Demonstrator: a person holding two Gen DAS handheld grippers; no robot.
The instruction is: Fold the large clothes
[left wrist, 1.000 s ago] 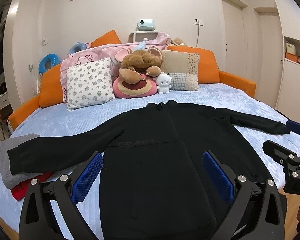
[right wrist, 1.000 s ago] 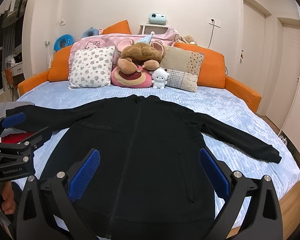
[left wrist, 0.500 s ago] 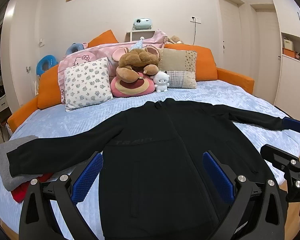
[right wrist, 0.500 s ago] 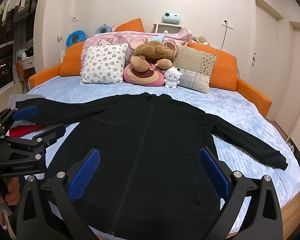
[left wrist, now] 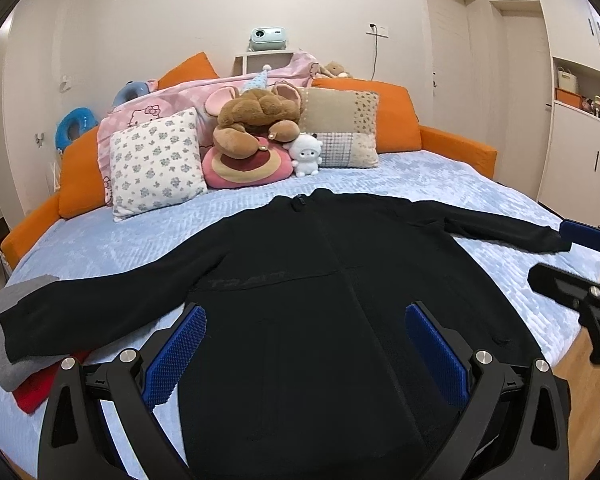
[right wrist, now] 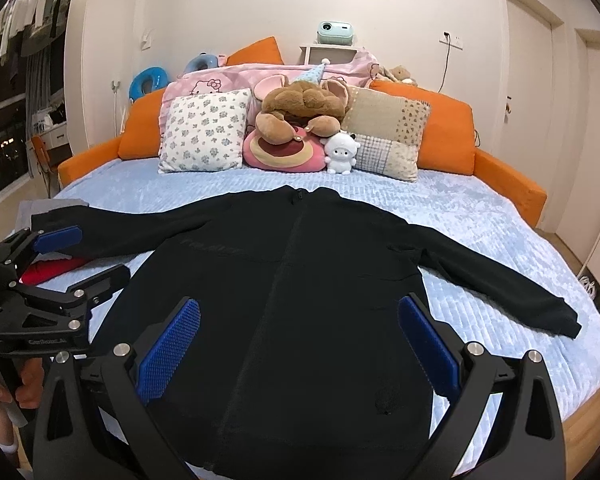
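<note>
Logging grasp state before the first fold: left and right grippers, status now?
Left gripper: open, holding nothing, above the black jacket.
Right gripper: open, holding nothing, above the same jacket.

Both open grippers, left gripper [left wrist: 306, 354] and right gripper [right wrist: 300, 346], seem slightly lower over the jacket [right wrist: 300, 300].

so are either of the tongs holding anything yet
No. Both the left tongs and right tongs are open above the black jacket, gripping nothing.
</note>
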